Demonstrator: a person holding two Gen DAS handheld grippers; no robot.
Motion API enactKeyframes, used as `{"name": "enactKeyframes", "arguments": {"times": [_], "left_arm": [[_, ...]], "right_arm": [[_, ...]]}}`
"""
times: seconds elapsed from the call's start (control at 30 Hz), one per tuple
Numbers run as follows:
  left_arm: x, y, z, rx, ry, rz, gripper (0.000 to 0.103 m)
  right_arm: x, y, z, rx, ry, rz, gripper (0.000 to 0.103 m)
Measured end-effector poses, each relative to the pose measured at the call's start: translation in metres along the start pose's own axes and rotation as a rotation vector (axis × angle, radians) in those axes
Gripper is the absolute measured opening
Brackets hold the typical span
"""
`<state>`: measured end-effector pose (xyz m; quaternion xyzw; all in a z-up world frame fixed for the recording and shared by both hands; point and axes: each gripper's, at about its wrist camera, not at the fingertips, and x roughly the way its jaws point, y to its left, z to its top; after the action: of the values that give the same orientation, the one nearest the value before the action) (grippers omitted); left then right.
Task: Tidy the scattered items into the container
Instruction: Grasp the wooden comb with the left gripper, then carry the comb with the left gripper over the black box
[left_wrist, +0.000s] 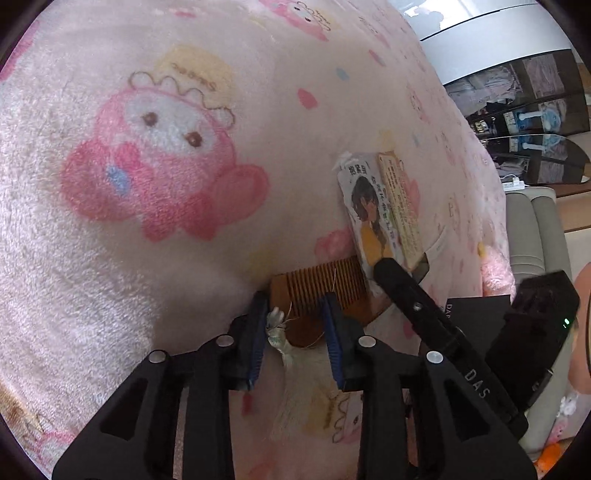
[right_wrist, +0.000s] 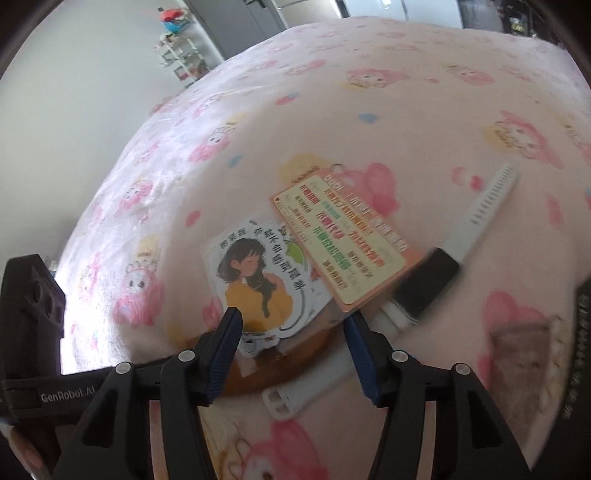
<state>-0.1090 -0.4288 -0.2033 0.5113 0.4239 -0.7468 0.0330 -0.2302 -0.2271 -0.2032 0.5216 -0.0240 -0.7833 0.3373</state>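
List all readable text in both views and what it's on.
"GenRobot.AI": strap on the left gripper's body, right wrist view.
"DAS": finger of the right gripper, left wrist view.
Girl card: Chinese characters, too blurred to read.
Green and orange card: Chinese text, too blurred to read.

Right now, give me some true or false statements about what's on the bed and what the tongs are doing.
1. The wooden comb lies on the pink blanket. True.
2. The text card overlaps the girl card. True.
3. The watch has a black strap. False: the strap is white.
4. The right tongs are clamped on the girl card. False: they stand open, gripping nothing.
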Motion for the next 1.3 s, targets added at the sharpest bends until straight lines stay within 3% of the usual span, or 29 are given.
{"name": "enactKeyframes", "arguments": {"times": [0.13, 0.23, 0.33, 0.43, 0.53, 0.63, 0.8, 0.9, 0.93, 1.03, 1.3], "left_arm": [[-0.025, 0.0, -0.006, 0.01, -0.057, -0.059, 0.015], [-0.05, 0.003, -0.015, 0.014, -0.099, -0.058, 0.014], [-0.07, 0.014, -0.028, -0.012, -0.137, -0.025, 0.014], [-0.089, 0.031, -0.04, -0.026, -0.17, 0.056, 0.016], [-0.087, 0.051, -0.042, -0.071, -0.153, 0.136, 0.02], [-0.089, 0.06, -0.047, -0.098, -0.191, 0.205, 0.021], [-0.084, 0.071, -0.049, -0.111, -0.218, 0.142, 0.025], [-0.067, 0.064, -0.045, -0.099, -0.166, 0.123, 0.024], [-0.064, 0.059, -0.045, -0.101, -0.141, 0.121, 0.028], [-0.069, 0.029, -0.054, -0.046, -0.148, 0.157, 0.03], [-0.103, -0.037, -0.082, 0.038, -0.167, 0.087, 0.03]], "right_arm": [[-0.001, -0.002, -0.001, 0.023, 0.008, 0.041, 0.056], [-0.014, 0.004, -0.008, 0.032, 0.033, 0.106, 0.056], [-0.023, 0.024, -0.02, -0.003, 0.07, 0.141, 0.056], [-0.031, 0.05, -0.043, -0.054, 0.13, 0.183, 0.056], [-0.033, 0.061, -0.064, -0.098, 0.2, 0.215, 0.056], [-0.028, 0.066, -0.067, -0.107, 0.191, 0.155, 0.056], [-0.011, 0.059, -0.059, -0.086, 0.215, 0.161, 0.056], [0.004, 0.057, -0.055, -0.058, 0.248, 0.199, 0.055], [0.004, 0.058, -0.055, -0.052, 0.248, 0.213, 0.05], [-0.008, 0.061, -0.055, -0.048, 0.229, 0.217, 0.047], [-0.095, 0.056, -0.052, -0.031, 0.103, 0.192, 0.047]]}}
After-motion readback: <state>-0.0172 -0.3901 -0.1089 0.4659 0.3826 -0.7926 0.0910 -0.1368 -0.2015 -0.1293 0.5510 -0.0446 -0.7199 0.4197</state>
